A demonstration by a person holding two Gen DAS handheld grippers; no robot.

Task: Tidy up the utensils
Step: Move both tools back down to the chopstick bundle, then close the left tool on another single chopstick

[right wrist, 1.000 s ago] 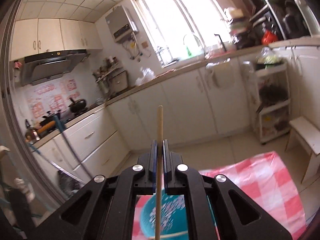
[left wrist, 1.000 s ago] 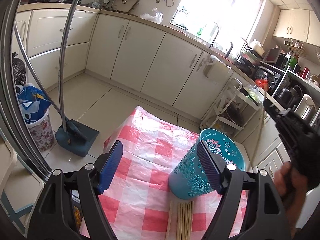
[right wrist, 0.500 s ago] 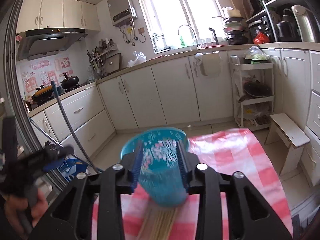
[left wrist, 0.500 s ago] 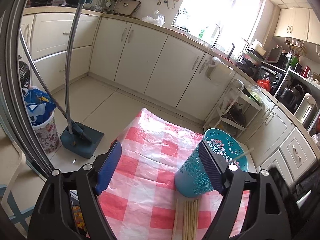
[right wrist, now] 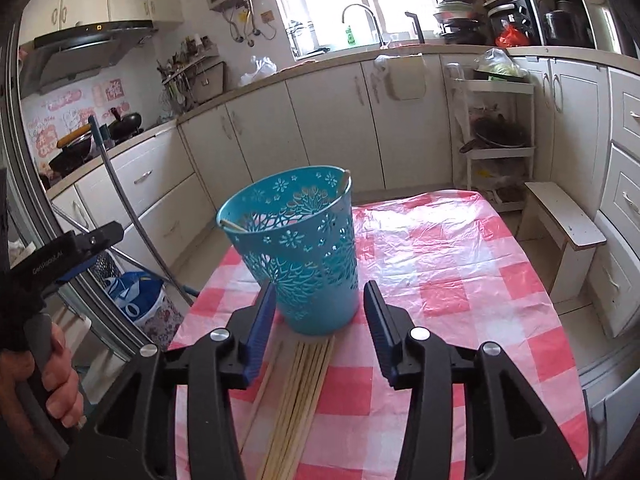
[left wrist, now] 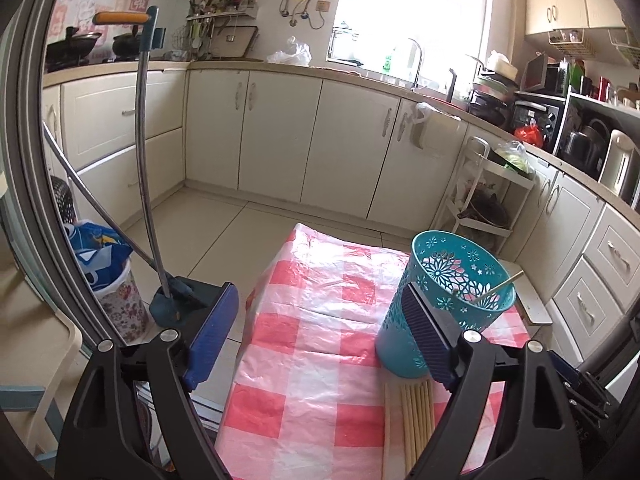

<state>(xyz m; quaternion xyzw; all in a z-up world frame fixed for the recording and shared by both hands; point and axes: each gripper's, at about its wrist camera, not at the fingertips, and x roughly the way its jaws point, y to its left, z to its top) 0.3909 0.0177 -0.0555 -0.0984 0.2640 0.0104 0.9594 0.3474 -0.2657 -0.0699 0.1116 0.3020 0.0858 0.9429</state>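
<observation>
Below, we see the teal basket (right wrist: 298,248) standing upright on the checked table (right wrist: 460,264), placed just beyond the row of chopsticks (right wrist: 298,396) so that each stick travels only a short way to it. One chopstick (left wrist: 496,286) already leans inside, its tip over the far right rim. The right gripper (right wrist: 320,328) hangs over the near ends of the row, pitched downward toward the basket's foot; its jaws are opening, with nothing between them. The left gripper (left wrist: 320,336) waits at the table's left, also tilted down; its jaws are opening too and grasp nothing, the right pad passing in front of the basket wall. A hand (right wrist: 40,376) grips its handle.
</observation>
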